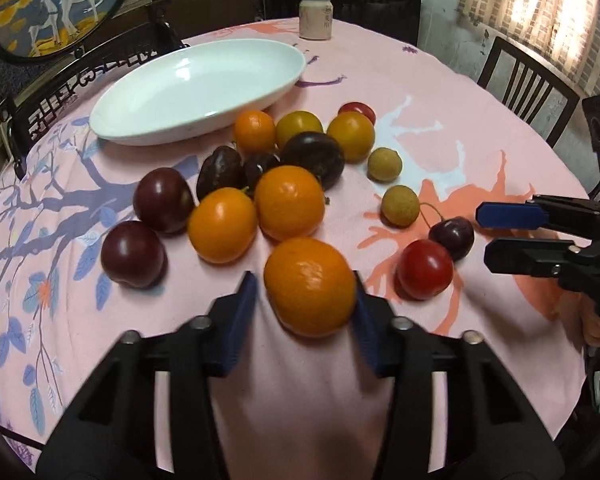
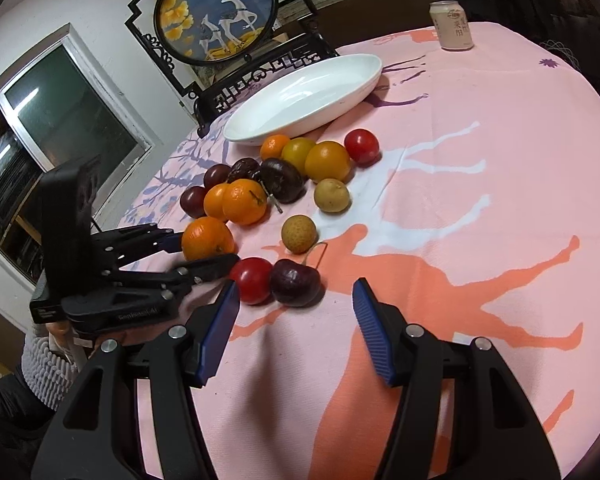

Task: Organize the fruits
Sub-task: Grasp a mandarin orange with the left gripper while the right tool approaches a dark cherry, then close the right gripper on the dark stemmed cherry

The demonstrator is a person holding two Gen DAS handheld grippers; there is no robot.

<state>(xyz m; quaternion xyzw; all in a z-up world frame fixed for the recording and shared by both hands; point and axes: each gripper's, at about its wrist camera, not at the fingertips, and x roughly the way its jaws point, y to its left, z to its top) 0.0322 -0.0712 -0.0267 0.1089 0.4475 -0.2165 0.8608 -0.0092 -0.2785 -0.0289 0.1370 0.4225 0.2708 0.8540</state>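
Several fruits lie loose on the pink tablecloth: oranges, dark plums, yellow fruits, red tomatoes and a cherry. My left gripper (image 1: 306,292) is open with its blue pads on either side of the nearest orange (image 1: 310,286); the right pad touches it, the left stands just off. The same orange shows in the right wrist view (image 2: 207,243) between the left gripper's fingers. My right gripper (image 2: 294,300) is open and empty, just short of a dark cherry (image 2: 295,282) and a red tomato (image 2: 252,280). An empty white oval dish (image 1: 198,92) sits behind the fruit.
A drink can (image 1: 315,18) stands at the table's far edge. Dark wooden chairs (image 1: 528,84) ring the table. A round framed deer picture (image 2: 216,12) stands behind the dish. Two longans (image 1: 400,206) lie between the pile and the cherry.
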